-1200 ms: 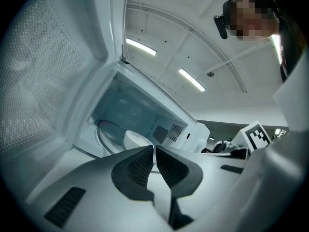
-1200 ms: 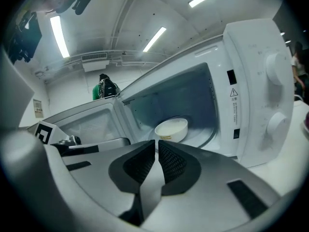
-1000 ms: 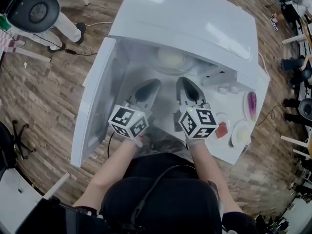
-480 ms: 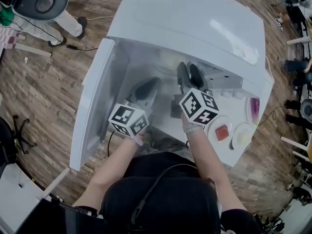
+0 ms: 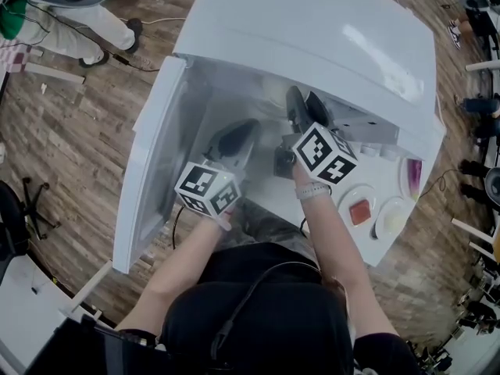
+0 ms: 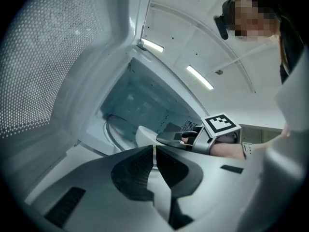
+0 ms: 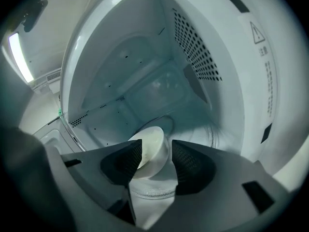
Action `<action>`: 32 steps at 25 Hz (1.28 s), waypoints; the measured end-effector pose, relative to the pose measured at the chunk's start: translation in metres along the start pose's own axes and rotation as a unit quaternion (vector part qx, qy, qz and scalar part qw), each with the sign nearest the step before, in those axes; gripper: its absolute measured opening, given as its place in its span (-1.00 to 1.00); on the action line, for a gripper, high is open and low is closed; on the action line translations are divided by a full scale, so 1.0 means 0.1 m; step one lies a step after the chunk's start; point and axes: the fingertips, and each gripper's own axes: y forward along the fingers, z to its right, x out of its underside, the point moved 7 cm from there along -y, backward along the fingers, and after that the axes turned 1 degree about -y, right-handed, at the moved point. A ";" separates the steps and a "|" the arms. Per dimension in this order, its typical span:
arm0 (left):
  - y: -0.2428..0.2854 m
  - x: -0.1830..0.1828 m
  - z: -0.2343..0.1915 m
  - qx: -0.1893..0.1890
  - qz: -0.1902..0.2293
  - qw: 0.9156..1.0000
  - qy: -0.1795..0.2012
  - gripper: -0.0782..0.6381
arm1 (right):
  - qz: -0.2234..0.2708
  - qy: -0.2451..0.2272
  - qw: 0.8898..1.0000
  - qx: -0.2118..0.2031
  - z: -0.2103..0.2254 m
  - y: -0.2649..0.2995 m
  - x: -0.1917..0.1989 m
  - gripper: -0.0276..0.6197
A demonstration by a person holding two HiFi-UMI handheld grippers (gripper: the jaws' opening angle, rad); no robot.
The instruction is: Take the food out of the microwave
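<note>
Right tongs [image 7: 157,145] pushed inward, just opened; round white bowl [image 7: 150,156] between.

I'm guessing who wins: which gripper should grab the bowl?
Right. The right gripper is inside the microwave; its jaws have just been opening, bowl between them. The left gripper waits shut, farther back.

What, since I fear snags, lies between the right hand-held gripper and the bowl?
Only bare turntable, in the right gripper view. The hand-held gripper has just been opening, jaws framing the bowl.
</note>
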 end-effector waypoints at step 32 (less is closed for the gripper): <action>0.31 -0.07 -0.03 -0.007 -0.008 0.994 -0.107 -0.43 | -0.013 0.078 0.996 -0.031 0.17 -0.25 0.06 -0.51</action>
